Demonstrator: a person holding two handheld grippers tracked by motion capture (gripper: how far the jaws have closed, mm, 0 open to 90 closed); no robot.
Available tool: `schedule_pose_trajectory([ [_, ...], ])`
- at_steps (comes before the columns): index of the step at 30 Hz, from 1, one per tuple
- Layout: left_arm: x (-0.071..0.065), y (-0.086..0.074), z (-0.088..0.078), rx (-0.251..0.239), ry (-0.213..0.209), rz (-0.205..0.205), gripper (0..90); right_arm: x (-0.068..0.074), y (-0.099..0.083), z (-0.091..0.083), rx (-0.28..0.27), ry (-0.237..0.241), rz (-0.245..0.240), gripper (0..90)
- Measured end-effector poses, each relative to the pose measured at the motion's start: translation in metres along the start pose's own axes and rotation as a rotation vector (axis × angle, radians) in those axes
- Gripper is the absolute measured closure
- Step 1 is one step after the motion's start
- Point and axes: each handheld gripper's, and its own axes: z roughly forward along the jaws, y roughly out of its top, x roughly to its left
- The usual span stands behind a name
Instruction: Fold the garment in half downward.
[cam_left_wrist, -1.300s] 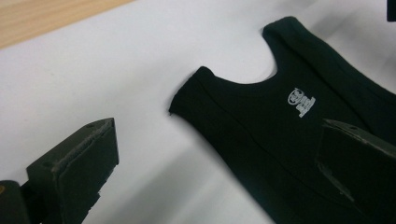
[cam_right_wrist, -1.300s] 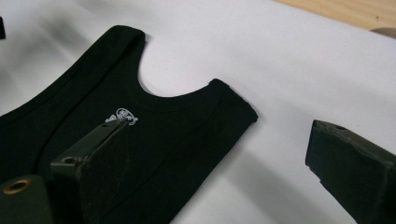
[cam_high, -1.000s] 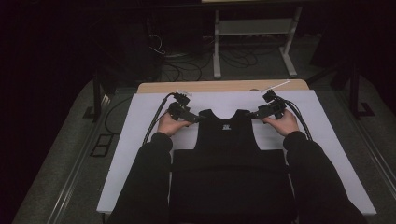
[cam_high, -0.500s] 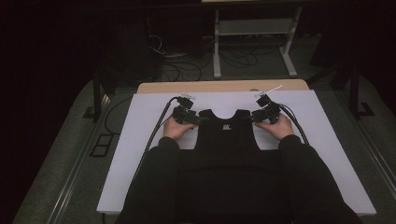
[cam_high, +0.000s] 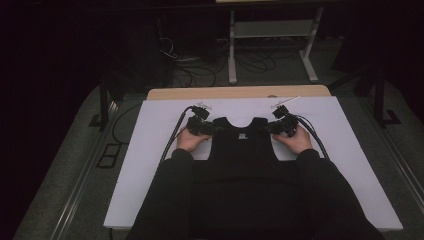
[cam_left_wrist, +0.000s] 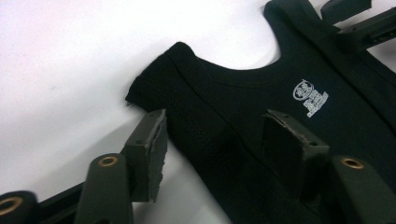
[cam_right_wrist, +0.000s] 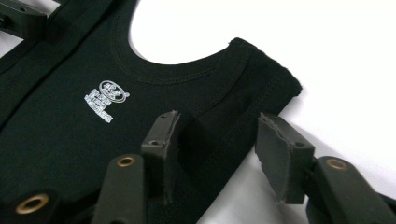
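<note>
White worktop (cam_high: 150, 150) in dark room | black vest (cam_high: 244, 150) flat, one shoulder strap between each gripper's jaws | left gripper (cam_left_wrist: 215, 140), right gripper (cam_right_wrist: 219, 140): jaws just been closing, half open, pads not yet pressing | likely about to pinch | hands low, angled inward

Dim, dark-edged high view; bright, glaring gripper views, near parts softly blurred.
</note>
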Motion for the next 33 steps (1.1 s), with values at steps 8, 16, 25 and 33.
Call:
schedule_pose_trajectory([
  [8, -0.009, 0.000, 0.005, 0.007, 0.007, 0.029, 58.4, 0.009, -0.002, 0.004, -0.018, 0.008, -0.033, 67.0],
  [16, -0.021, 0.000, 0.010, 0.003, 0.065, 0.137, 72.5, 0.012, -0.002, 0.005, -0.010, 0.035, -0.024, 81.5],
  [25, -0.023, 0.003, 0.009, 0.013, 0.058, 0.111, 84.1, 0.010, -0.002, 0.000, -0.020, 0.058, 0.000, 83.0],
  [33, -0.023, 0.005, -0.005, -0.007, 0.026, 0.056, 84.6, 0.011, -0.002, -0.015, -0.033, 0.063, -0.009, 83.6],
])
